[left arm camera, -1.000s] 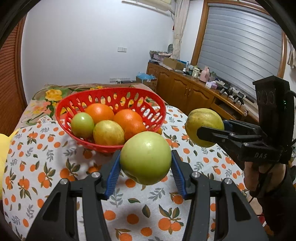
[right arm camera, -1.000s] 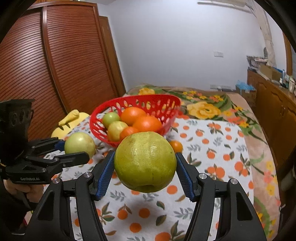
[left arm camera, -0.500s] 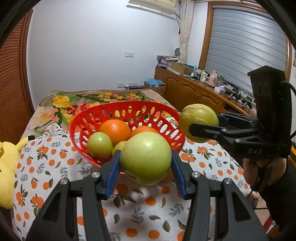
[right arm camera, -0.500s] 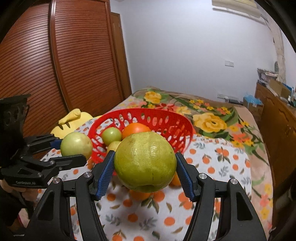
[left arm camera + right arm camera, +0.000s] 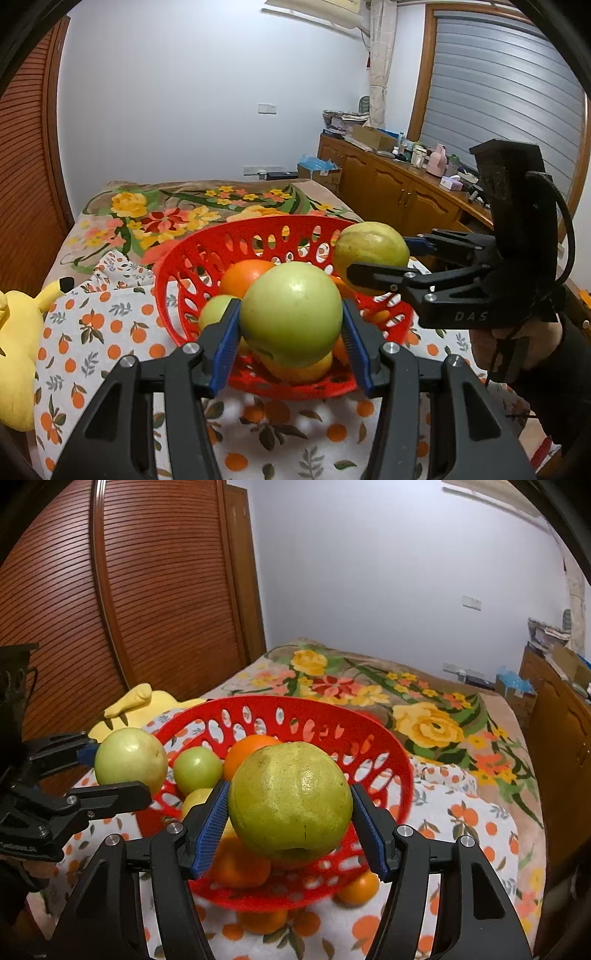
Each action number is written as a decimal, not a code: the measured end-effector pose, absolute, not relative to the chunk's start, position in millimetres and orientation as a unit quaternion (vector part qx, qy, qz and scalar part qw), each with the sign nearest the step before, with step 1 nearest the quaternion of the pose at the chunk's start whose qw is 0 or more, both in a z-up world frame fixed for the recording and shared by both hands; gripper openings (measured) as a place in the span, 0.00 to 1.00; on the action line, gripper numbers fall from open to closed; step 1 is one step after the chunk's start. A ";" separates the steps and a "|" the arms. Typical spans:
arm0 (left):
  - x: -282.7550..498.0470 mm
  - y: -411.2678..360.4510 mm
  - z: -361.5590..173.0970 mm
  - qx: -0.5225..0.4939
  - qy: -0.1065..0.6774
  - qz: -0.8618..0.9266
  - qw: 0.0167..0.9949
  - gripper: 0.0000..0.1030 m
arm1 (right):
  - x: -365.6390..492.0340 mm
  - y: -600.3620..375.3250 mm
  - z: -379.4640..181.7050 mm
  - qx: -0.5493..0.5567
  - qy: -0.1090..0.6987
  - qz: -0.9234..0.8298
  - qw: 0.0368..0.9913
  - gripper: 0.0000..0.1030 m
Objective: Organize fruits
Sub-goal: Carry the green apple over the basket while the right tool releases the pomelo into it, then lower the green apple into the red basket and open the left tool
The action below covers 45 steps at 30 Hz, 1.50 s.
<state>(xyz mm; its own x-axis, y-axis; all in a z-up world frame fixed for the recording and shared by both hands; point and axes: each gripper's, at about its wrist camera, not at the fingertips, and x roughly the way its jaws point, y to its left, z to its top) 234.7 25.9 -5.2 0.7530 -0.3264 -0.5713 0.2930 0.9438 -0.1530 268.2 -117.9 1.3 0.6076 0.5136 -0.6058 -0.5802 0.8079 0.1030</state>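
The left claw (image 5: pixel 291 345) grips a green apple (image 5: pixel 291 314) before the red basket (image 5: pixel 207 258) of fruit.

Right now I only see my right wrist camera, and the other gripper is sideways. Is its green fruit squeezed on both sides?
Observer: Yes. The left wrist view shows the left gripper with a blue pad against each side of the green fruit.
Operator: What's holding my gripper?
Observer: A hand, wrapped around the handle under the right gripper.
Operator: And behind it?
Observer: A window with a grey roller shutter pulled down.
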 end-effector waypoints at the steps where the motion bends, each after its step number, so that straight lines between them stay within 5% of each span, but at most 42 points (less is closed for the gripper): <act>1: 237.8 26.4 -5.1 -0.027 0.311 -0.164 0.936 0.49 | 272.7 -115.4 0.6 -0.053 0.323 0.307 0.894 0.64; 45: 304.2 50.4 -18.9 -0.025 0.334 -0.113 0.936 0.49 | 304.8 -109.0 5.5 -0.068 0.319 0.284 0.902 0.64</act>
